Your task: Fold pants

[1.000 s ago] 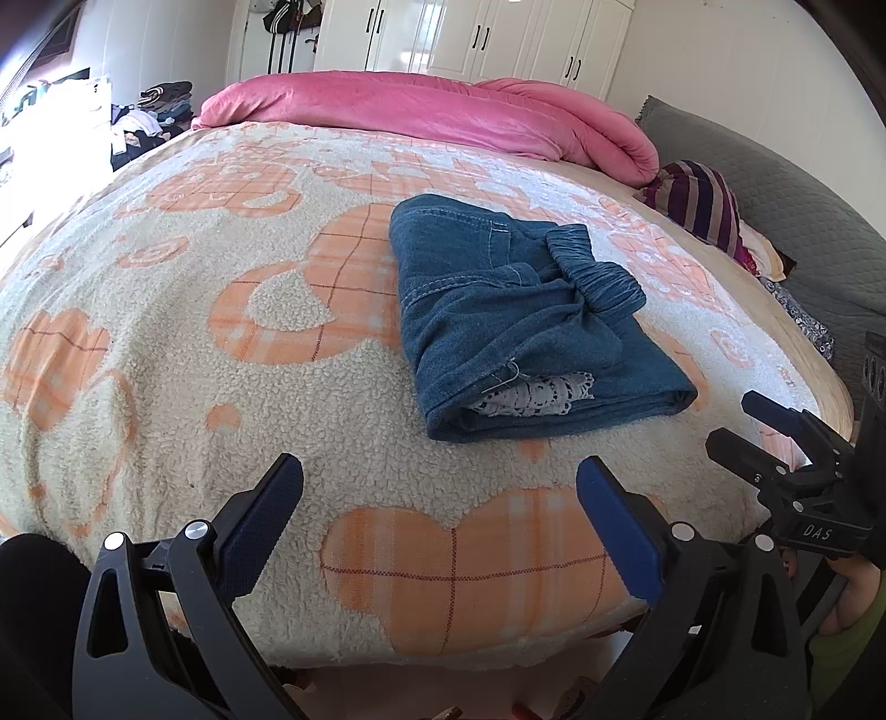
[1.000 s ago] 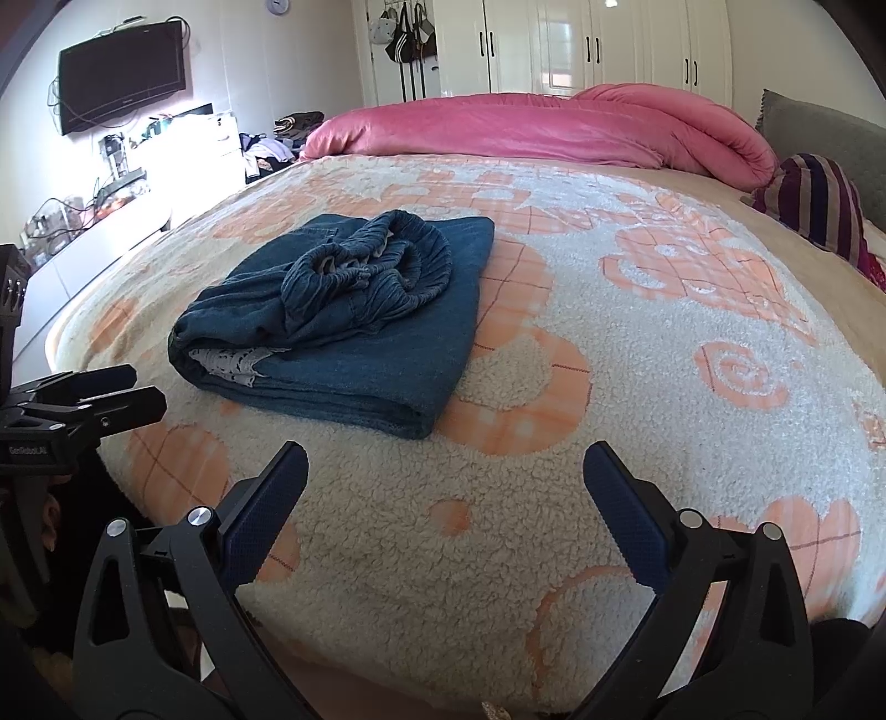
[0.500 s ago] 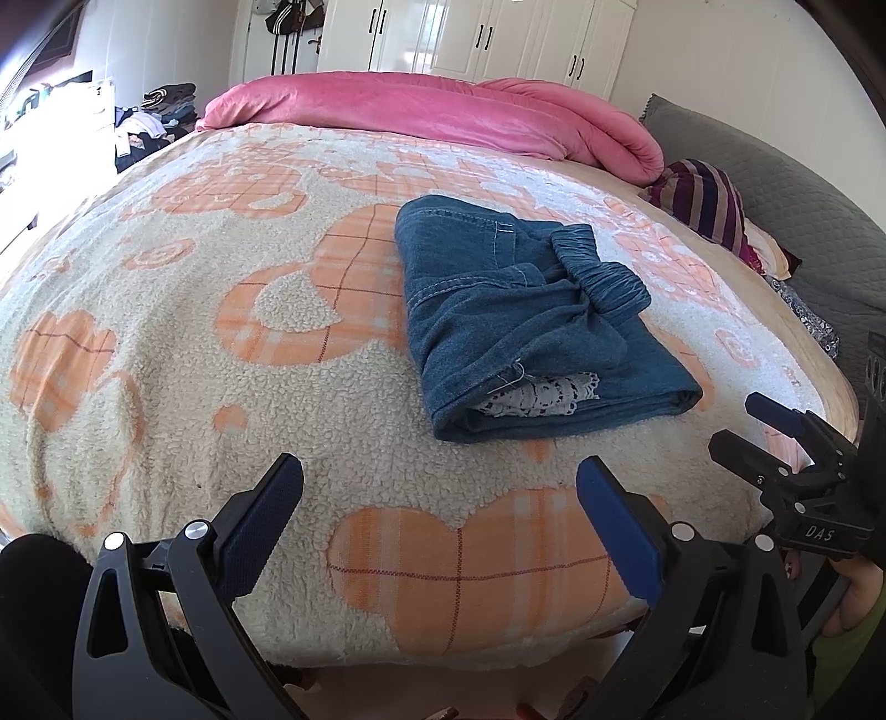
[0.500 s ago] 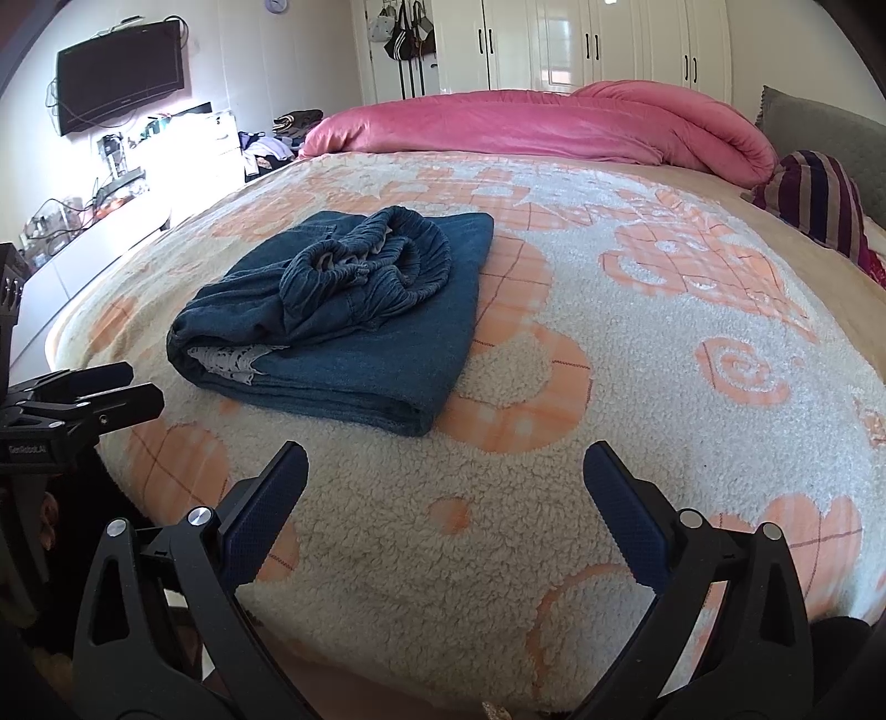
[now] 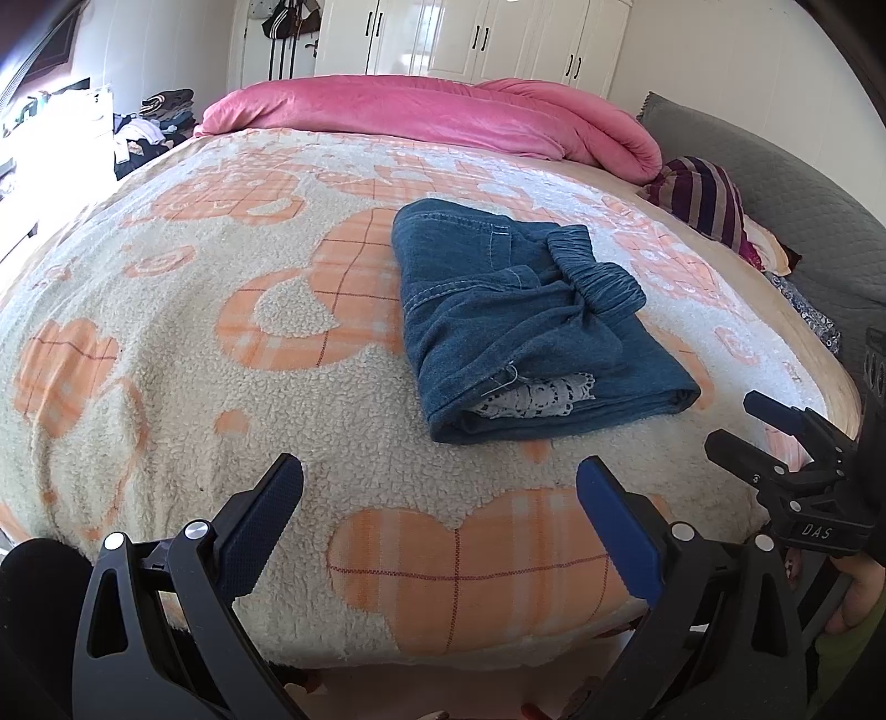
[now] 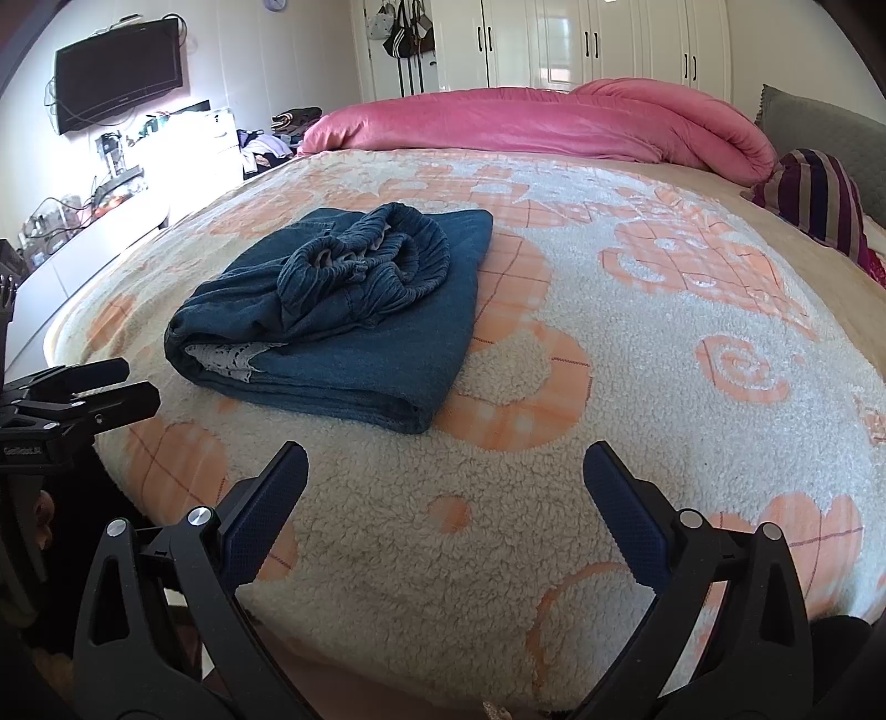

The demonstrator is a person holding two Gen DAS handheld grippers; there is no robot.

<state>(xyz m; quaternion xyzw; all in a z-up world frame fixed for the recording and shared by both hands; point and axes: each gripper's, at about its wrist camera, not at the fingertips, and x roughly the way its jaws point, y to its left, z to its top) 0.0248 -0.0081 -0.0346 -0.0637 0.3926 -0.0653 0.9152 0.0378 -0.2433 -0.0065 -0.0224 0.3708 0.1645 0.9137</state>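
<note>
Nearby, both tools (image 5: 440, 507) (image 6: 446, 495) wide open, empty; folded pants (image 5: 520, 327) ahead on blanket (image 5: 166, 332)

Blue denim pants (image 5: 531, 327), folded, on bed

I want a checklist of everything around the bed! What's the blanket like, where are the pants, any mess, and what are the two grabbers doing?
Surface: fluffy cream blanket with orange hearts, covering the bed.
Job's things: blue denim pants folded into a bundle, waistband bunched on top, white lace trim peeking out at the near end.
Clutter: pink duvet rolled at the far side; striped pillow; clothes pile beyond the bed.
Grippers: left gripper open, holding nothing; right gripper open, holding nothing; both short of the pants.
Cables: wires hang below the wall TV.
Surroundings: white wardrobes, hanging bags.
</note>
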